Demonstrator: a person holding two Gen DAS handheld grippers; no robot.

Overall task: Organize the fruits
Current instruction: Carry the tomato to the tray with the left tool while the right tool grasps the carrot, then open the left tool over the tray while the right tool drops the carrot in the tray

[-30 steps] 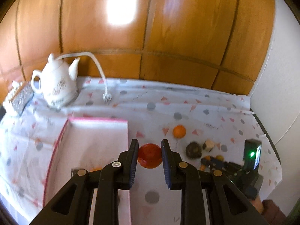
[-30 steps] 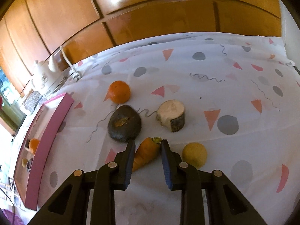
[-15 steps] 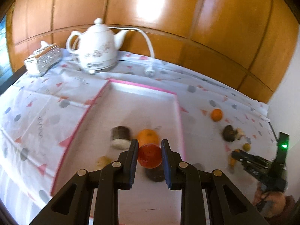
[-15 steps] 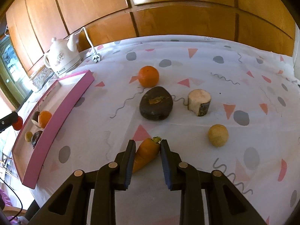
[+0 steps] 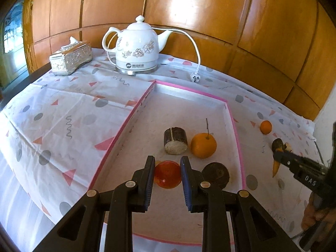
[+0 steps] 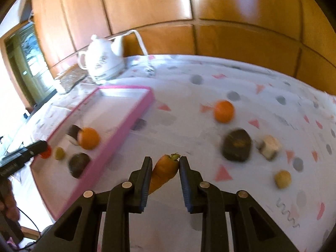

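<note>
My left gripper is shut on a red tomato and holds it low over the pink-rimmed tray. In the tray lie an orange, a dark cut log piece and a dark round fruit. My right gripper is shut on a carrot, held above the tablecloth just right of the tray. It also shows in the left wrist view. On the cloth remain an orange, a dark avocado-like fruit, a pale cut piece and a small yellow fruit.
A white electric kettle with cord and plug stands behind the tray. A silver tissue box sits at the back left. Wooden panels close the back. The table edge drops off at the left.
The left gripper has moved with the tomato over the tray and come lower into it. The right gripper has lifted the carrot and carried it left toward the tray.
</note>
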